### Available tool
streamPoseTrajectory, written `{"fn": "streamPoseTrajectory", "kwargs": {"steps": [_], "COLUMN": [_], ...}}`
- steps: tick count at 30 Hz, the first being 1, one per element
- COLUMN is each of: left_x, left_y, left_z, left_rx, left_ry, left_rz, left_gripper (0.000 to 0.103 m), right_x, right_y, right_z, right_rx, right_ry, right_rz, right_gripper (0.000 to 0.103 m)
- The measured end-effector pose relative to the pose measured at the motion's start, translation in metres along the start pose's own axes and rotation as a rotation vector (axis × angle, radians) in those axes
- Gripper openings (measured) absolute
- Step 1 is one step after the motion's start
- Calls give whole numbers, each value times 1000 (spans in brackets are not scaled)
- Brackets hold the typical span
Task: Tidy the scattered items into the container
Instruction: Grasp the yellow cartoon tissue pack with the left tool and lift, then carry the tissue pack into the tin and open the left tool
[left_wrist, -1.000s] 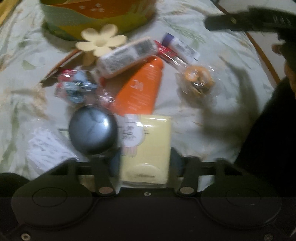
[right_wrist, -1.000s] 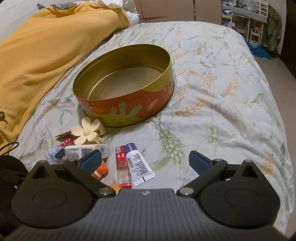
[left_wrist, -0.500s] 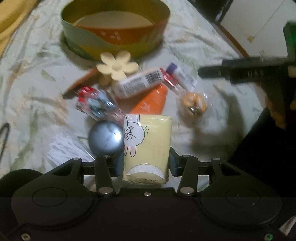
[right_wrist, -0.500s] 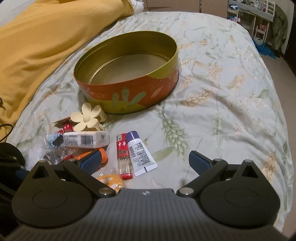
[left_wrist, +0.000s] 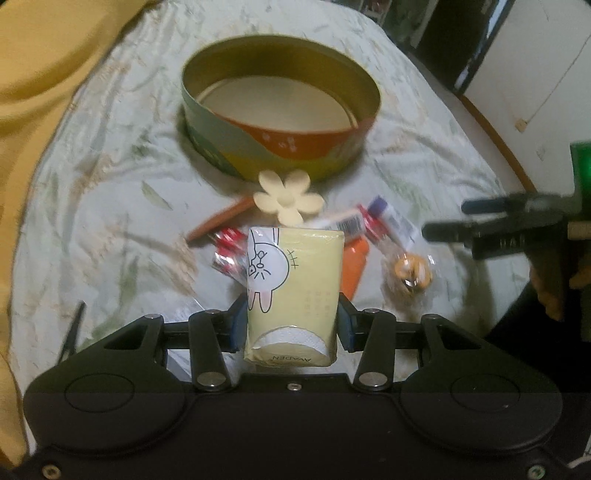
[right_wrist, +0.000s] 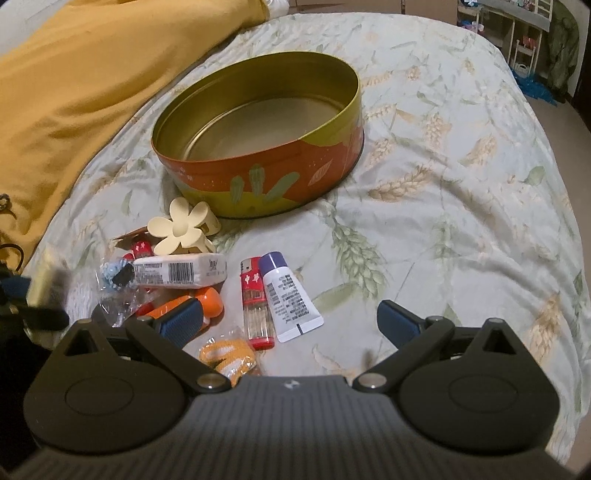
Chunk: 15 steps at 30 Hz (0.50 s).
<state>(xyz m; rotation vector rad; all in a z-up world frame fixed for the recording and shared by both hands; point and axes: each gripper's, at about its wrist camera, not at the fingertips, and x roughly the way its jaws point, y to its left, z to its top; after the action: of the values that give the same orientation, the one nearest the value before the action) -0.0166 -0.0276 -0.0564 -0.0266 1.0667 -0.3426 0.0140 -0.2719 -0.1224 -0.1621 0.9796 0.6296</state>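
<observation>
Left gripper (left_wrist: 291, 325) is clamping a yellow tissue pack (left_wrist: 293, 291), the tin (left_wrist: 280, 147) lying at twelve o'clock; right gripper (right_wrist: 291, 321) is hovering wide open, holding nothing.

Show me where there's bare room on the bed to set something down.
Bare bedspread lies to the right of the round tin and the purple-capped tube, and the tin's floor holds nothing. Crowded: the pile in front of the tin, around the flower hair clip, red lighter and orange tube.
</observation>
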Motion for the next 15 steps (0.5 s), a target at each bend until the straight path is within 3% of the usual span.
{"fn": "streamPoseTrajectory", "kwargs": {"steps": [15], "left_x": [-26], "left_y": [19], "left_z": [55], "left_rx": [-10], "left_ry": [-114], "left_rz": [69], "left_gripper": [44], "right_x": [5], "right_y": [1], "right_z": [-1], "right_rx": [3], "right_ry": [48], "right_rz": [49], "right_gripper": [103]}}
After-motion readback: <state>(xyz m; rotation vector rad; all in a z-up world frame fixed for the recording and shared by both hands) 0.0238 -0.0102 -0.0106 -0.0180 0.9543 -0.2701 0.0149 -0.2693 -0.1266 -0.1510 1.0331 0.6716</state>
